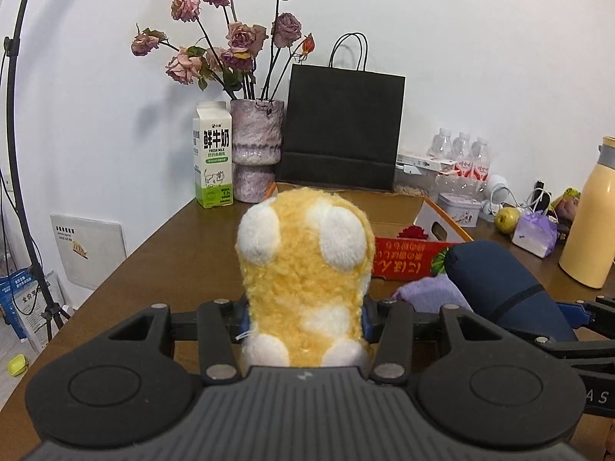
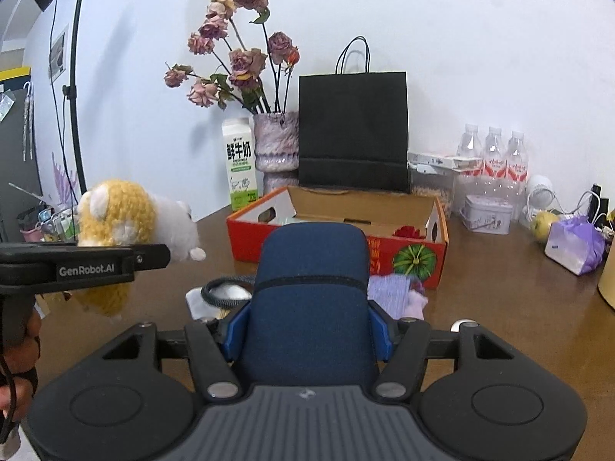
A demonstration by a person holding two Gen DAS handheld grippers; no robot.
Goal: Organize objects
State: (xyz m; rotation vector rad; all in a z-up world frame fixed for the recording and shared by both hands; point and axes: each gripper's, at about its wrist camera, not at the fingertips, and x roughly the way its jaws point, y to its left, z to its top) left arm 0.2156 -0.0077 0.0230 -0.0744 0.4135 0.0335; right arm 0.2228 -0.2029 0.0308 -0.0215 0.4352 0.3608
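Observation:
My left gripper [image 1: 305, 317] is shut on a yellow and white plush toy [image 1: 305, 269] and holds it above the brown table. The toy also shows at the left of the right wrist view [image 2: 130, 223], held in the air. My right gripper [image 2: 307, 332] is shut on a dark blue fabric pouch [image 2: 311, 299], which also shows in the left wrist view [image 1: 499, 276]. A red open cardboard box [image 2: 419, 257] with a pumpkin picture stands on the table just beyond both grippers. A purple cloth [image 2: 396, 294] lies in front of the box.
A milk carton [image 1: 212, 155], a vase of dried roses [image 1: 256, 146] and a black paper bag [image 1: 342, 130] stand at the back wall. Water bottles [image 2: 496, 153], a small tin [image 2: 487, 213], an apple [image 2: 544, 223], a purple packet [image 2: 576, 244] and a yellow flask [image 1: 594, 215] crowd the right. A black ring and white item [image 2: 221, 294] lie left of the pouch.

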